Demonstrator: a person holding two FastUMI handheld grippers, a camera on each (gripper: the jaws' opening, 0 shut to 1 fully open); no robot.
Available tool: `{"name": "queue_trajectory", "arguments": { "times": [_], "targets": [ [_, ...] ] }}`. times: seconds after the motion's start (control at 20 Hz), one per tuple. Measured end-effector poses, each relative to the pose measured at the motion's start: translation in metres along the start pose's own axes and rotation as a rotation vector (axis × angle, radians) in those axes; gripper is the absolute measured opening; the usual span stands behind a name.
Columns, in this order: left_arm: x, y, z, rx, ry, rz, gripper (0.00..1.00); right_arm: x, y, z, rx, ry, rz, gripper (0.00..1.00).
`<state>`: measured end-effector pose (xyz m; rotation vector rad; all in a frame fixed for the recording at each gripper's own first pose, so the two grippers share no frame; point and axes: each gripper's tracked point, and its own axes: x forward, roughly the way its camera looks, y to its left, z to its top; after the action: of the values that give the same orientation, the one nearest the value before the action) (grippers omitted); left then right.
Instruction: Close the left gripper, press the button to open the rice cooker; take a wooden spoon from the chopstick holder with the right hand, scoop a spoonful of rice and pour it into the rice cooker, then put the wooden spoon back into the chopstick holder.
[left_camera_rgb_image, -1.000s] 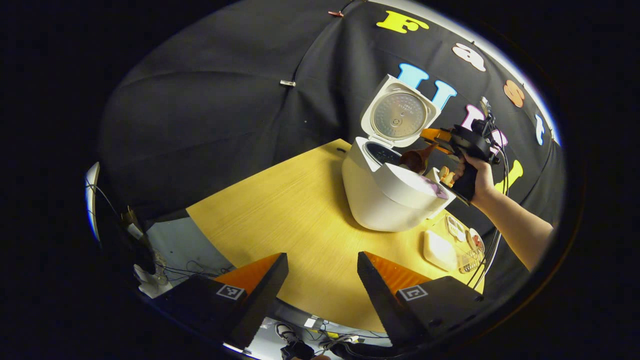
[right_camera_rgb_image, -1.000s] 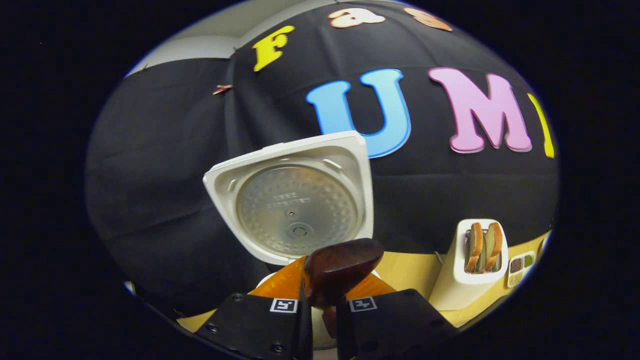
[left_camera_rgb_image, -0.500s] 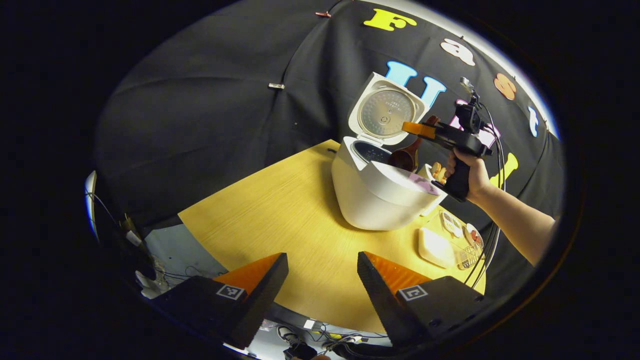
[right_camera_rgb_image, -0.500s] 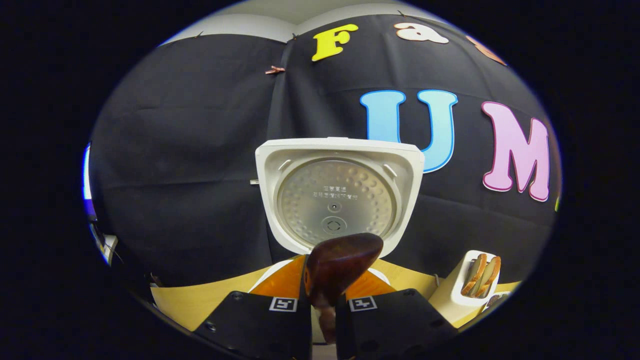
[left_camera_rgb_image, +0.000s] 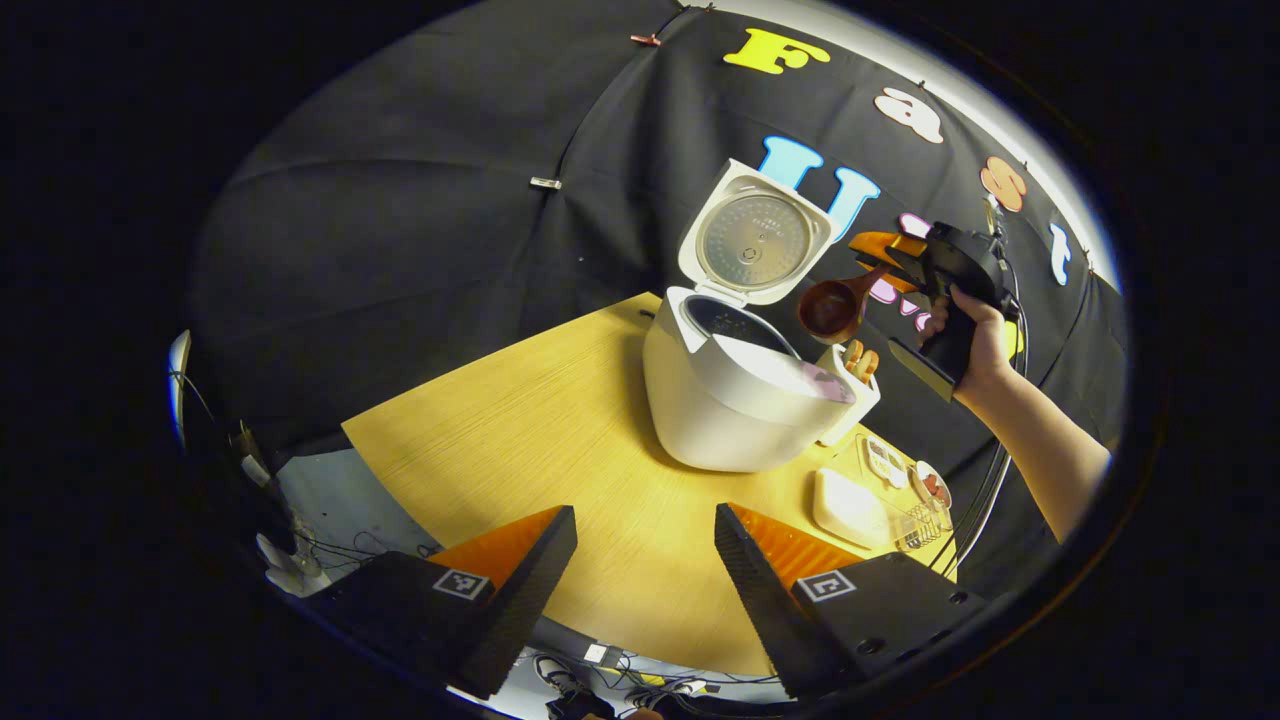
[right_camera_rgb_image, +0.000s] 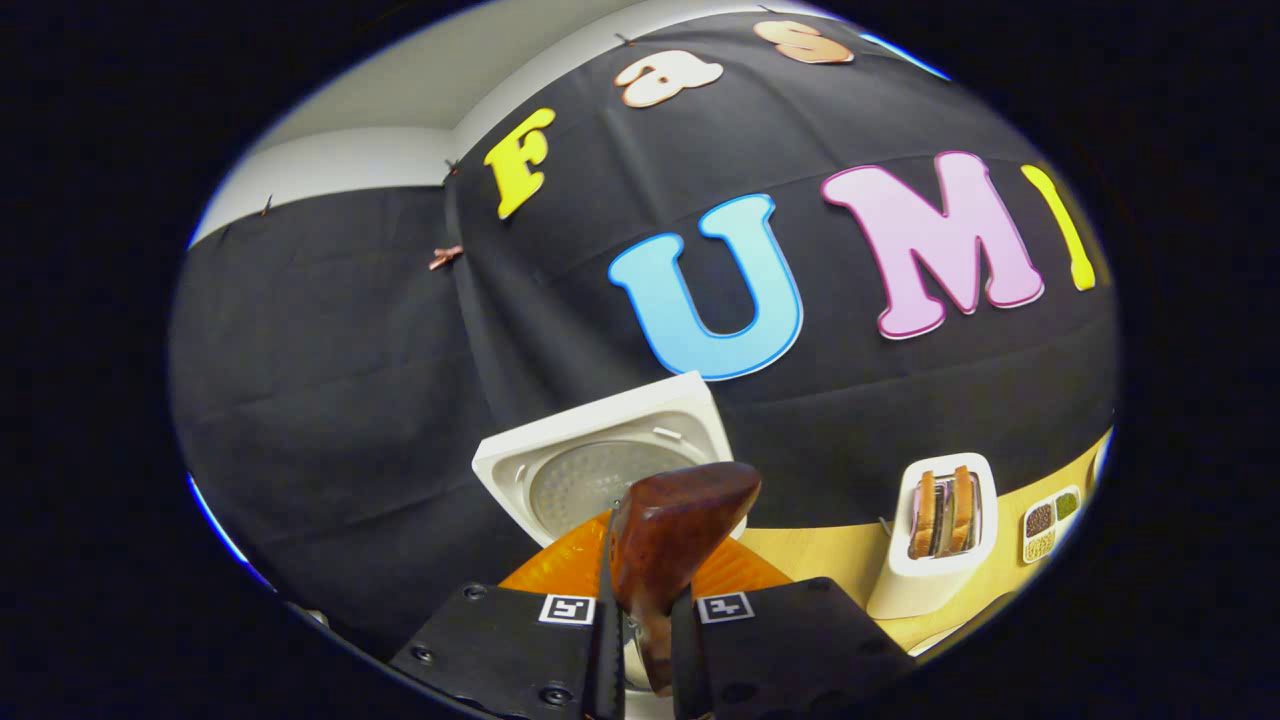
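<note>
Left gripper view. The left gripper (left_camera_rgb_image: 645, 560) hangs above the near edge of the yellow table (left_camera_rgb_image: 520, 440), its two fingers spread well apart with nothing between them. Ahead of it and a little to its right stands the white rice cooker (left_camera_rgb_image: 735, 405), its lid (left_camera_rgb_image: 755, 235) raised upright at the back. Beyond the cooker, on its right, a white toaster (left_camera_rgb_image: 850, 385) with bread slices stands just beside it. Farther right and above, a hand (left_camera_rgb_image: 975, 335) holds the right gripper (left_camera_rgb_image: 880, 255), which carries the wooden spoon (left_camera_rgb_image: 832, 308); the bowl of the spoon hangs in the air above the cooker's right rim, clear of it. Whether the bowl holds rice cannot be told. Nearer, to the right of the left gripper's fingers, a white box (left_camera_rgb_image: 848, 505) and a wire rack (left_camera_rgb_image: 920, 525) lie on the table.

Right gripper view. The fingers of the right gripper (right_camera_rgb_image: 645, 625) are pressed together on the spoon handle, the brown spoon (right_camera_rgb_image: 675, 530) rising straight ahead of them. Behind it stands the cooker lid (right_camera_rgb_image: 600, 465); to the right, the toaster (right_camera_rgb_image: 935, 545) and a small compartment tray (right_camera_rgb_image: 1048, 520).
</note>
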<state>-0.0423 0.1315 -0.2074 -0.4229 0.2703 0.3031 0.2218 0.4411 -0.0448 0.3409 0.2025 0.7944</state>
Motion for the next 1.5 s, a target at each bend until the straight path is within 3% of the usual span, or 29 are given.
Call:
{"name": "queue_trajectory", "arguments": {
  "times": [0.05,0.3,0.7,1.15,1.5],
  "targets": [
    [0.000,-0.004,0.000,0.006,-0.006,-0.010,0.96,-0.012,-0.009,0.012,0.017,-0.016,-0.019,0.22],
    [-0.004,-0.031,0.001,0.044,-0.032,-0.076,0.96,-0.088,-0.065,0.062,0.099,-0.068,-0.124,0.22],
    [-0.003,-0.098,0.021,0.168,-0.094,-0.141,0.96,-0.200,-0.180,0.110,0.081,-0.137,-0.314,0.22],
    [0.009,-0.162,0.022,0.174,-0.116,-0.108,0.96,-0.276,-0.331,0.086,0.134,-0.062,-0.531,0.22],
    [0.014,-0.184,0.018,0.180,-0.110,-0.003,0.96,-0.285,-0.419,0.037,0.188,0.033,-0.597,0.22]
  ]
}}
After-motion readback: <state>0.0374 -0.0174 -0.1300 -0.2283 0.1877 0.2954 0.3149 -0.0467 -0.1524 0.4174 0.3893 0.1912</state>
